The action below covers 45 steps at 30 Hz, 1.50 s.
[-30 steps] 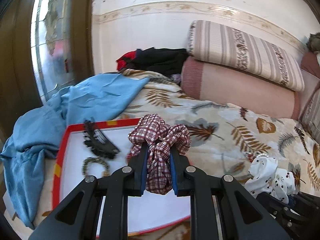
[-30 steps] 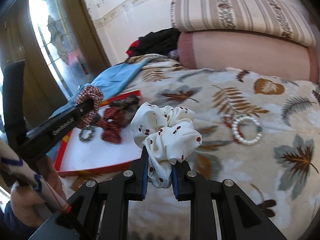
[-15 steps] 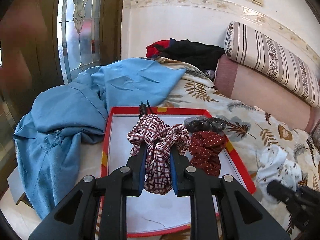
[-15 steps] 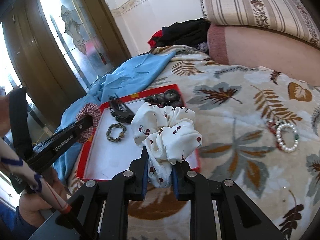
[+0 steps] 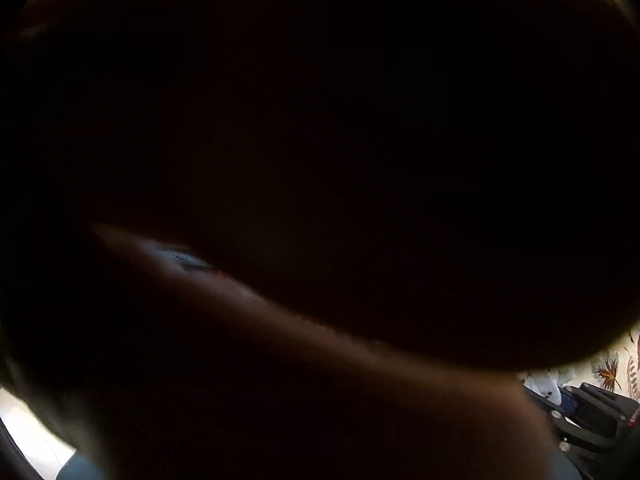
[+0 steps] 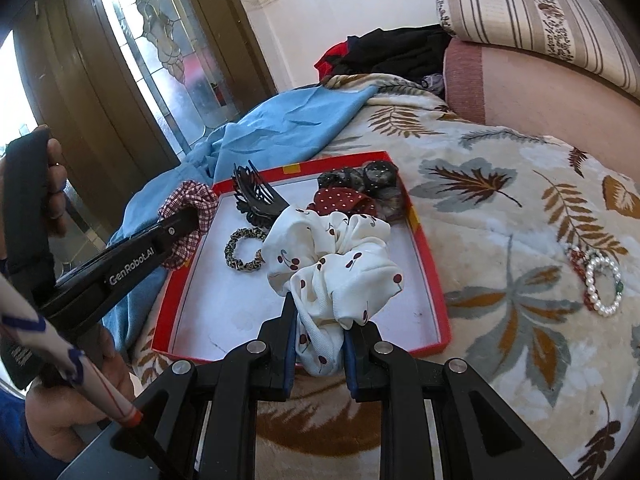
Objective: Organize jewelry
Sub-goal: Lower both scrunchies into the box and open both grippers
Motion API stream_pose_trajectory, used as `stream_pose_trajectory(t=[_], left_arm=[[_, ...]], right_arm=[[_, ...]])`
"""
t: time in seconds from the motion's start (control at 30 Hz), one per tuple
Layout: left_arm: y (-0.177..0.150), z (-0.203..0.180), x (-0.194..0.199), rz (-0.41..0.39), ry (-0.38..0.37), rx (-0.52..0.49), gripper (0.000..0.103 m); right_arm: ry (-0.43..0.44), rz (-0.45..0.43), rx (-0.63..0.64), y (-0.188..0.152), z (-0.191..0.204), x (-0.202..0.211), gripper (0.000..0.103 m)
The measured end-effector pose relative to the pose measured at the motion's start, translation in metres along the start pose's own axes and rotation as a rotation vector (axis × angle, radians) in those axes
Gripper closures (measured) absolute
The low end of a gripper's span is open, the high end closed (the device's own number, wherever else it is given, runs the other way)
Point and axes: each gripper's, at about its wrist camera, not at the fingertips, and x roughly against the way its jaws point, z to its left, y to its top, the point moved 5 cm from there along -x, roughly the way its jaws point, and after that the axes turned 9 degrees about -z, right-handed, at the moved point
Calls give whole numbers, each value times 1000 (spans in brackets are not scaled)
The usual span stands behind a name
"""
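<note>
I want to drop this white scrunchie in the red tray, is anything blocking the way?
Nothing visible does. The right gripper holds the white scrunchie just above the red tray; bare tray floor lies below it, and the hair tie and claw clip sit farther back.

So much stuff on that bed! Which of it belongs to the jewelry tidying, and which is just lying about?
Part of the job:
- red tray
- white cherry scrunchie in the right gripper
- plaid scrunchie in the left gripper
- black claw clip
- beaded hair tie
- red dotted scrunchie
- pearl bracelet

Just lying about:
- blue cloth
- pillows
- dark clothes
</note>
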Motion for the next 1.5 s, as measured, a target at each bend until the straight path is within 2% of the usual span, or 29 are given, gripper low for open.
stream_pose_trajectory(t=[0.5,1.23,1.3,1.5], left_arm=[[-5,6,-1,11,25,-1,84],[-24,26,-16,120,34,45,84],[-25,14,-22,118,39,39,84],[-24,10,-35,130,56,32,84]], right_arm=[[3,51,-2,-5,2,-35,82],[-9,113,-17,-14,-3,-72,80],[-8,112,-14,-14,-2,-73,80],[-16,117,-7,-14,-2,-77,80]])
